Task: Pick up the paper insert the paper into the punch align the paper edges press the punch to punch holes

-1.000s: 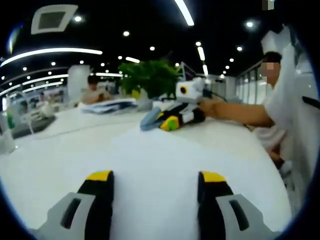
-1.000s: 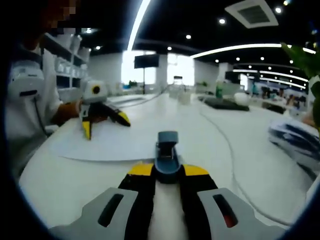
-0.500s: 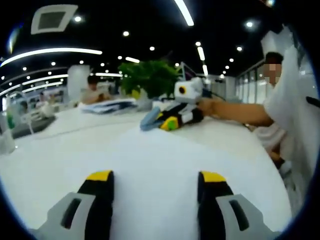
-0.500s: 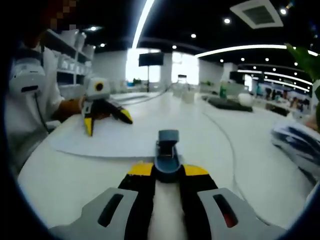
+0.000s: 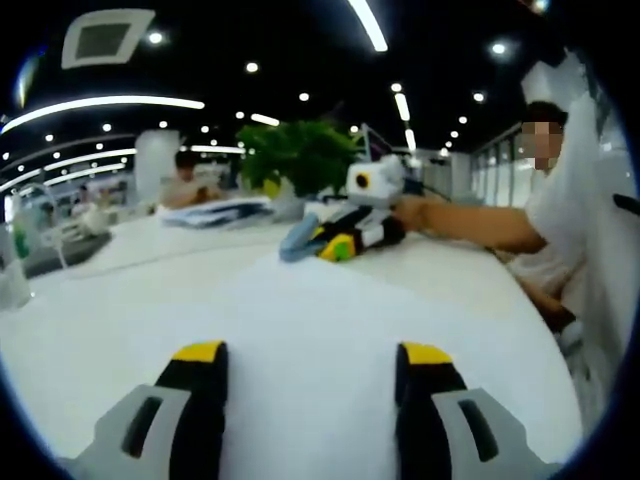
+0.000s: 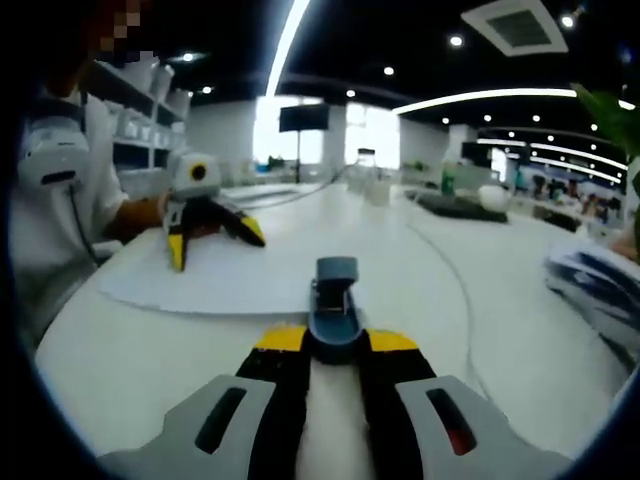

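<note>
The punch (image 6: 334,305) had its rear hidden between the right gripper's (image 6: 335,345) jaws at lower centre. In the left gripper view, the paper (image 5: 300,330) blended into the white table (image 5: 90,262), its edges unreadable. The stack (image 6: 598,290) at right was blurred and cut off.

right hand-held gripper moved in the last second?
Yes, slightly. In the left gripper view the right hand-held gripper, jaws around the punch, has drifted left toward the green plant.
</note>
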`<state>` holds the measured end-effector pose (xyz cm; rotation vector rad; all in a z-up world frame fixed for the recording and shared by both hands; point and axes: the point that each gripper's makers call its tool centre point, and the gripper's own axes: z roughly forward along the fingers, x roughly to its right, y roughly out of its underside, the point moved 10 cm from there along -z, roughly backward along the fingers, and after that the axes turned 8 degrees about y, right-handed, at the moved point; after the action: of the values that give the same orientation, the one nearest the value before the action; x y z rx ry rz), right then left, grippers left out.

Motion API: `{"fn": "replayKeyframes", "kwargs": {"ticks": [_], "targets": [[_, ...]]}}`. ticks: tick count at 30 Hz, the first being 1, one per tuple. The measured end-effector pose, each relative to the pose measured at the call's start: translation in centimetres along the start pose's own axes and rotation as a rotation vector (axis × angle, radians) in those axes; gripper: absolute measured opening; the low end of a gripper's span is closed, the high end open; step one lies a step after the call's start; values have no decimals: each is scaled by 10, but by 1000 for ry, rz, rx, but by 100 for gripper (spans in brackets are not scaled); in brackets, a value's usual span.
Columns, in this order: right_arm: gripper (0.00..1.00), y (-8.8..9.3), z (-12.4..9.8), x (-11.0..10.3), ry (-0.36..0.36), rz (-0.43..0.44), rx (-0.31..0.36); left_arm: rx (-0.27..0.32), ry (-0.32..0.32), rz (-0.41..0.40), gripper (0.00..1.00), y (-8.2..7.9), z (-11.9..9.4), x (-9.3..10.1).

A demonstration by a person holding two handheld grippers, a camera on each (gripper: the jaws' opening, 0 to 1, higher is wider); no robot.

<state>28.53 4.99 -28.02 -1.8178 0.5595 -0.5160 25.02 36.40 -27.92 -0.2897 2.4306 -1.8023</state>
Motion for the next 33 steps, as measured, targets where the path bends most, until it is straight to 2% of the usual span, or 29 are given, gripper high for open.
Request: {"fn": "replayKeyframes", "kwargs": {"ticks": [6,11,15,17,20,22,23,26,30,32,33], "targets": [[29,0,-2,0,41,2,-6,2,31,24,71,-2,1,3],[30,1,-7,-7,83,7,-7,53,55,-7,73,-7,-1,3],[30,2,-16,-14,174,31,-4,142,69,-85,73,-18,-8,0],[30,1,-23,-21,219,51,23,152,70,-83,73,-23,-9,-6],[30,2,-30,-28,263,59,33,142,52,-31,72,-33,-4,-14],[29,0,-36,-35,334,68,52,133,71,26,72,-48,13,-27],[29,-2,-38,-37,374,78,66,148,90,51,70,-53,20,-31],[28,-7,-41,-39,456,103,101,176,177,12,62,-64,41,-43],[28,-9,-42,-36,552,125,115,154,240,44,60,-74,75,-58],[27,-8,-41,-32,638,180,113,153,281,49,58,-80,89,-65],[27,-9,-41,-31,662,177,113,158,301,51,57,-82,94,-68]]}}
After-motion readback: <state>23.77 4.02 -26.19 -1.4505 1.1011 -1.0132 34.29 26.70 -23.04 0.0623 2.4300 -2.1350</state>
